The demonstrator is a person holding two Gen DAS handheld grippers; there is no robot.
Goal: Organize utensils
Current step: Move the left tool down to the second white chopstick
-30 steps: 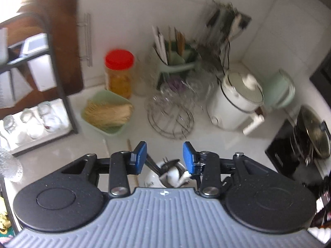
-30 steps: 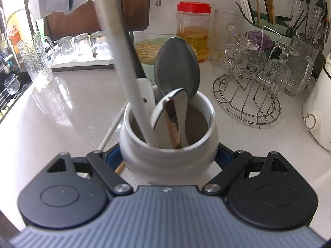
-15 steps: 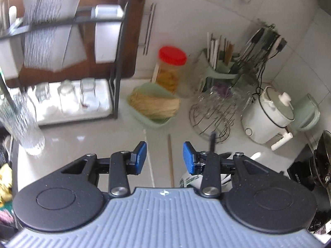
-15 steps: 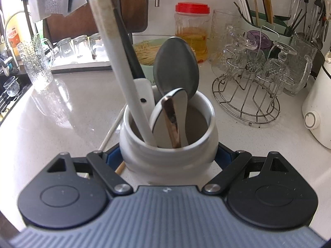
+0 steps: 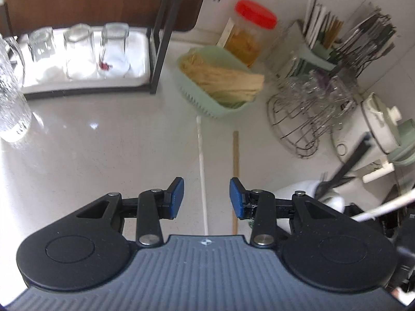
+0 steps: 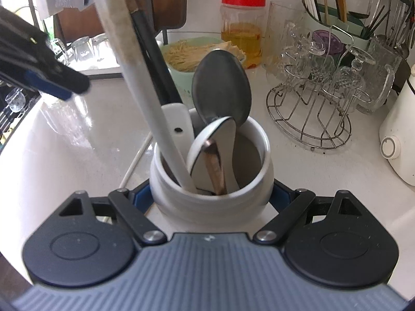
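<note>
Two tongs are at work over a white counter (image 5: 109,150). The right tongs (image 6: 211,194) are clamped on a white ceramic utensil crock (image 6: 212,199), one blue pad pressed to each side of its body, and the crock stands upright on the counter. Inside it lean a long white handle (image 6: 145,83), a black handle (image 6: 153,59) behind that, a white spatula handle with a small hole (image 6: 179,127), a dark metal spoon (image 6: 221,88) with its bowl up, and a white spoon (image 6: 215,150) crossed by a brown stick.

The left tongs (image 5: 206,198) hang above the counter with their blue pads apart and nothing between them. Seen through the gap, a white chopstick (image 5: 201,171) lies on the counter; a wooden chopstick (image 5: 235,171) lies just beside it, nearly parallel, close to the right pad. The crock shows at the right edge of the left wrist view, partly hidden behind the tongs' arm.

Beyond the far ends of the chopsticks sits a pale green basket (image 5: 207,103) of dry noodles, with a red-lidded jar (image 5: 249,33) of yellow contents behind it. To the right stands a wire rack (image 6: 311,119) holding cut-glass cups, then a green holder (image 5: 316,46) of chopsticks against the wall, and a white rice cooker (image 5: 376,124). To the left, upturned glasses (image 5: 77,49) rest on a white tray under a black-framed shelf, and a textured glass pitcher (image 5: 10,108) stands at the edge of the view.
</note>
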